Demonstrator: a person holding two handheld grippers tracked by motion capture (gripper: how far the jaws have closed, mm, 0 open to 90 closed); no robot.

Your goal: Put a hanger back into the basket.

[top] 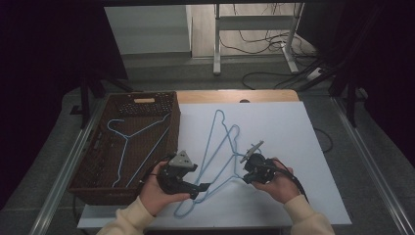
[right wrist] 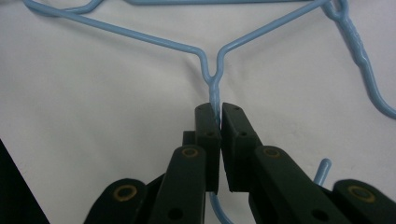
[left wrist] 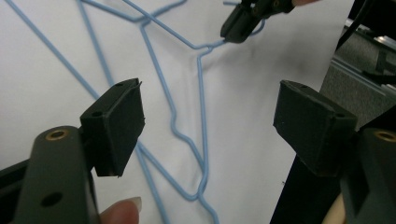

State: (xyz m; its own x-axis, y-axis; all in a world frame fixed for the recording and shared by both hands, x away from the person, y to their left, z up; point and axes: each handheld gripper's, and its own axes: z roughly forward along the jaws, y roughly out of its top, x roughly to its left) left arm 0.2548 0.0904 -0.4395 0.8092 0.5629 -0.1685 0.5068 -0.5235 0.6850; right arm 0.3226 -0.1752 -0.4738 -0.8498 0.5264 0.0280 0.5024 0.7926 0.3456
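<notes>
White desk [top: 293, 147] is holding blue hangers [top: 215, 147]. Right claw [right wrist: 219, 114] is pinching one hanger's neck [right wrist: 214, 88]. Left claw [left wrist: 208, 121] is spread wide above the wires. More hangers are lying in the brown basket [top: 98, 191].

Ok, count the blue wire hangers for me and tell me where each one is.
3: one hanger in the basket, two overlapping hangers on the white table, one farther back, one clamped at its neck by the right gripper.

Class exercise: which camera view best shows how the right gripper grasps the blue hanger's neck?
The right gripper view: the right gripper has its jaws shut on the hanger's twisted neck, seen close. The high view shows that gripper small; the left gripper view shows it from afar at the wire.
</notes>
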